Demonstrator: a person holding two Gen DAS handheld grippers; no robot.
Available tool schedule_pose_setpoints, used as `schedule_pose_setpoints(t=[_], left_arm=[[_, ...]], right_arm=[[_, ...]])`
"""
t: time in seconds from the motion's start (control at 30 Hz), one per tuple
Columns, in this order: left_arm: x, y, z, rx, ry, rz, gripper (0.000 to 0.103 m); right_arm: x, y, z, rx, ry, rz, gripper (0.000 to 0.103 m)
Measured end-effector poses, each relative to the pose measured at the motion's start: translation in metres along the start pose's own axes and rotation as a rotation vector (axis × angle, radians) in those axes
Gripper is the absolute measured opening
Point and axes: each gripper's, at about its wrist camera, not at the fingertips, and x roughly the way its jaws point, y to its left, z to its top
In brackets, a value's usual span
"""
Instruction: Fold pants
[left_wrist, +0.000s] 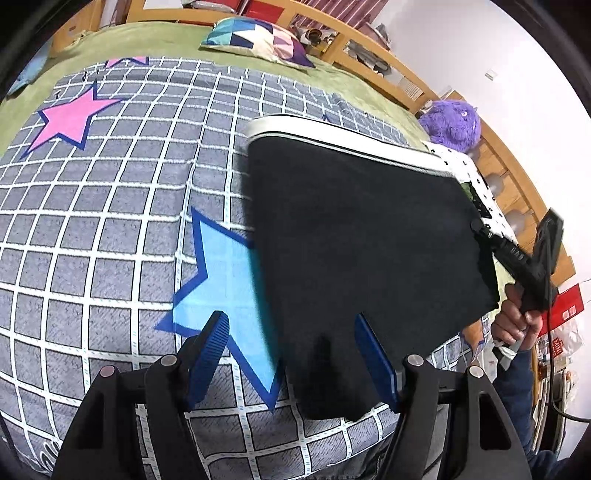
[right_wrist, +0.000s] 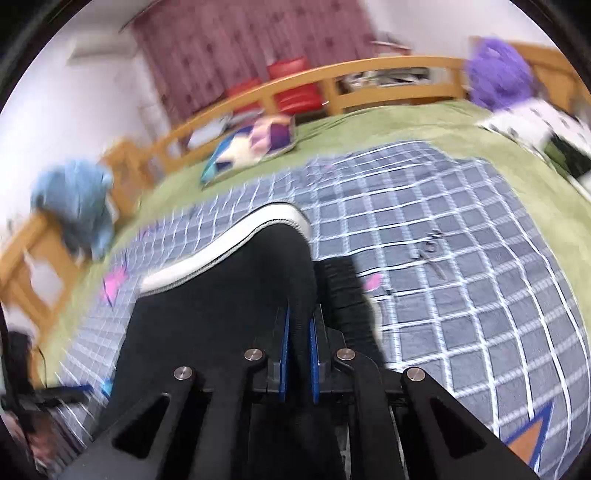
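Note:
The folded black pants (left_wrist: 362, 236) with a white waistband (left_wrist: 332, 134) hang lifted above the checked bedspread (left_wrist: 110, 206). My left gripper (left_wrist: 295, 332) is open; its blue fingers (left_wrist: 208, 343) stand wide apart at the pants' near edge, holding nothing. My right gripper (right_wrist: 300, 325) is shut on the black pants (right_wrist: 221, 302), its blue pads (right_wrist: 284, 343) pinching a fold of the cloth. The white waistband (right_wrist: 229, 247) curves ahead of it. In the left wrist view the right gripper (left_wrist: 480, 229) grips the pants' right edge, held by a hand (left_wrist: 517, 317).
The bed has a green sheet (left_wrist: 147, 37) and a patterned pillow (left_wrist: 258, 40). A purple plush toy (left_wrist: 454, 125) and white spotted cloth (left_wrist: 465, 166) lie at the right. A wooden bed frame (right_wrist: 369, 77) runs along the back. A blue garment (right_wrist: 74, 199) hangs at the left.

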Motion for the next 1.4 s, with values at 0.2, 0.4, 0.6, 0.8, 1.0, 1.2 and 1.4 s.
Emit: schedule_pose_setpoints(t=[0.2,0.4,0.6,0.8,1.0,1.2,1.4], left_arm=[[0.011,-0.014,-0.002,0.024,0.028,-0.013,0.068],[0.021,-0.033,-0.024,0.086,0.082,-0.009,0.068],[0.019,-0.048,-0.044,0.137,0.125,-0.063,0.069],[0.037,-0.07,-0.07,0.232,0.117,0.119,0.067],[0.052,-0.069,-0.068,0.154,0.043,0.221,0.023],[0.039,-0.046,-0.073,0.121,0.054,0.185,0.018],[0.018,-0.048,-0.077,0.179,0.125,0.12,0.038]], right_arm=[[0.035,-0.03,-0.025,0.043,0.088,-0.153,0.025],[-0.02,-0.007,-0.024,-0.009,0.008,-0.157,0.03],[-0.021,0.009,-0.066,-0.129,0.101,-0.192,0.034],[-0.014,0.004,-0.085,-0.056,0.133,-0.2,0.035],[-0.012,0.005,-0.086,-0.033,0.134,-0.205,0.036],[-0.01,0.004,-0.091,-0.038,0.135,-0.202,0.036],[-0.014,0.008,-0.082,-0.09,0.142,-0.201,0.036]])
